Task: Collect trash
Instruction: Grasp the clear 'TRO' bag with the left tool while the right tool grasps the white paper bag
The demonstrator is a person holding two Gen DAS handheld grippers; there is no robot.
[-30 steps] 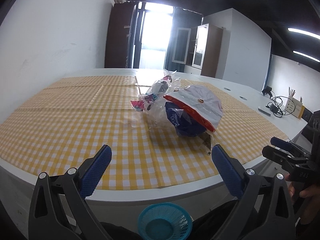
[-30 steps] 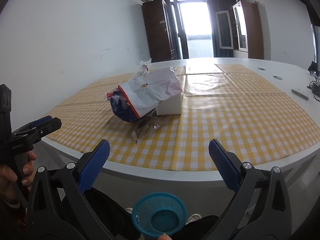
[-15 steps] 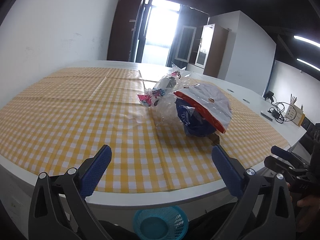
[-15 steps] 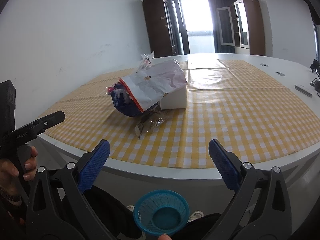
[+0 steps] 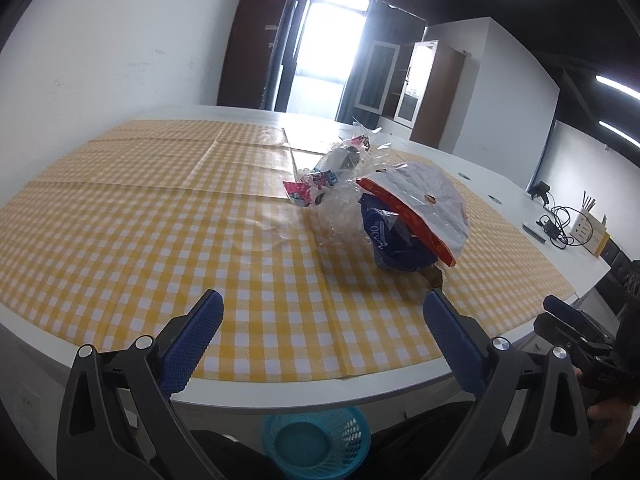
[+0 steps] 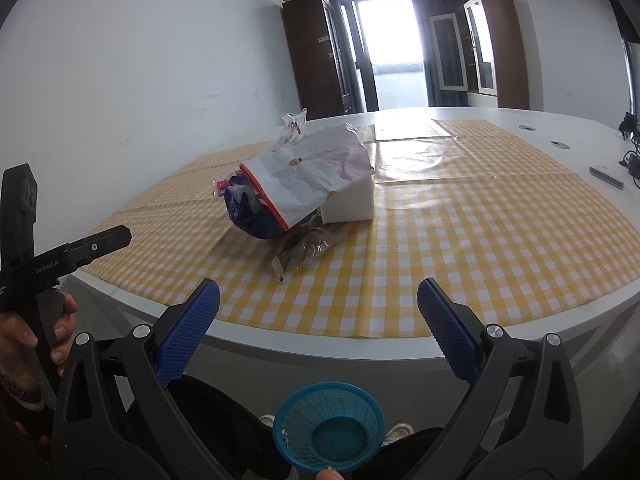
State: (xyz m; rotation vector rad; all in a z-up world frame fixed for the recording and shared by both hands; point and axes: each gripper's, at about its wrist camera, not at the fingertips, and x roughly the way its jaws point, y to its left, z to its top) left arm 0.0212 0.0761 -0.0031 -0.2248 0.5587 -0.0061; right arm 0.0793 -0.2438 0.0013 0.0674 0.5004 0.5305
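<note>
A pile of trash lies on the yellow checked tablecloth (image 5: 160,240): a white and red bag (image 5: 424,204) over a blue bag (image 5: 396,240), clear crinkled wrap (image 5: 340,208) and a pink wrapper (image 5: 298,192). In the right wrist view the white and red bag (image 6: 316,172) rests on a white box (image 6: 352,204), with a clear brownish wrapper (image 6: 304,252) in front. A blue basket (image 5: 316,440) sits below the table edge, also in the right wrist view (image 6: 330,428). My left gripper (image 5: 320,328) is open over the near edge. My right gripper (image 6: 318,316) is open, short of the wrapper.
The table is white with a curved front edge (image 6: 360,352). Cables and a box of pens (image 5: 588,228) lie at the far right, and a white remote (image 6: 606,170) too. A wall is on the left; cabinets and a bright door are behind.
Both grippers have moved forward and a little up toward the table; the trash pile looks nearer. Both stay open and empty.
</note>
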